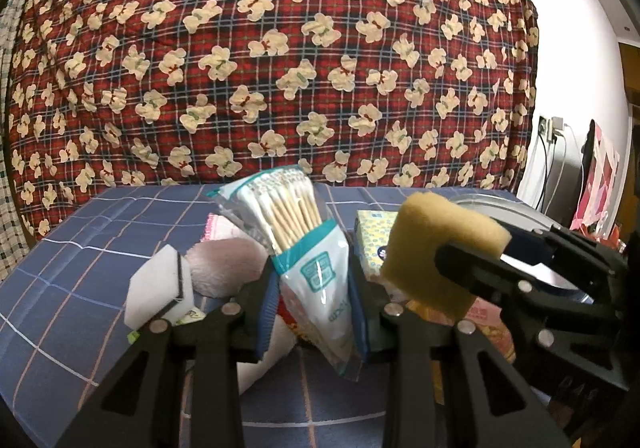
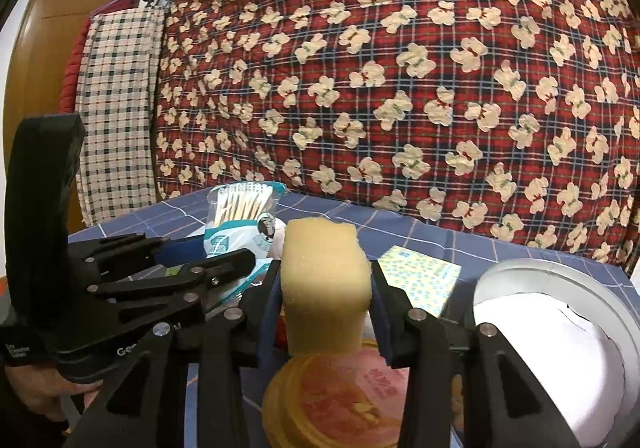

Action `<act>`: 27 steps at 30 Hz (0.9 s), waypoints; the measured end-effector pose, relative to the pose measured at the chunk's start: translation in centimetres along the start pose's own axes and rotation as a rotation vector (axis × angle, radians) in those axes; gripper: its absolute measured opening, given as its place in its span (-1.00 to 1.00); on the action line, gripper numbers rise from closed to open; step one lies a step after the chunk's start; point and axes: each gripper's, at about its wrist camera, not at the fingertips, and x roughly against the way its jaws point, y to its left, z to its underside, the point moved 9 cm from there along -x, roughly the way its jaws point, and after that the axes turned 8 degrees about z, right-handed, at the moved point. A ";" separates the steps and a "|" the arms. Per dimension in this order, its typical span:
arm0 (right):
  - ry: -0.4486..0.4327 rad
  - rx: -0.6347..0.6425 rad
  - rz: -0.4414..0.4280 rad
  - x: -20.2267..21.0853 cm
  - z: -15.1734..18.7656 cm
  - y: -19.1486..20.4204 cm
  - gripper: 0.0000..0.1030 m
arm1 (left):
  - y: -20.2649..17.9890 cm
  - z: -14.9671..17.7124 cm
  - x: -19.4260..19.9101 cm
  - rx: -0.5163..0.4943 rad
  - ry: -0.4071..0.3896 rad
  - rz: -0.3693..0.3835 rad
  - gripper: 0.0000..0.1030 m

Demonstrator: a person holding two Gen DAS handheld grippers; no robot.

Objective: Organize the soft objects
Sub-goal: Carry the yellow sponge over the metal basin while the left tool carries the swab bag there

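My left gripper point(image 1: 316, 288) is shut on a clear bag of cotton swabs point(image 1: 308, 248), held upright above the blue checked table point(image 1: 80, 248). To its right my right gripper point(image 1: 452, 272) is shut on a yellow sponge point(image 1: 436, 248). In the right wrist view the yellow sponge point(image 2: 324, 288) sits squeezed between the pads of the right gripper point(image 2: 326, 308), and the left gripper point(image 2: 224, 268) with the swab bag point(image 2: 240, 219) is at the left. A white sponge block point(image 1: 158, 284) and a pinkish fluffy ball point(image 1: 226, 266) lie on the table behind the left fingers.
A patterned tissue pack point(image 2: 420, 284) lies on the table. A round silver bin with a white liner point(image 2: 560, 348) stands at the right. A pink round package point(image 2: 340, 400) lies under the right gripper. A red bear-print quilt point(image 1: 280, 47) hangs behind the table.
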 end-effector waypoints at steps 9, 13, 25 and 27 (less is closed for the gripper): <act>0.013 -0.019 0.017 -0.1 0.4 -1.5 -0.16 | -0.4 -0.1 -0.7 -0.003 0.009 -0.009 -0.41; 0.009 -0.031 0.025 0.0 0.5 -2.3 -0.17 | -0.7 -0.3 -1.0 -0.013 0.007 -0.014 -0.41; 0.033 -0.072 0.065 -0.6 1.2 -4.9 -0.16 | -2.7 -0.8 -2.1 -0.047 0.028 0.003 -0.41; 0.041 -0.075 0.068 -0.7 1.2 -5.1 -0.16 | -2.8 -1.0 -2.3 -0.042 0.041 0.012 -0.41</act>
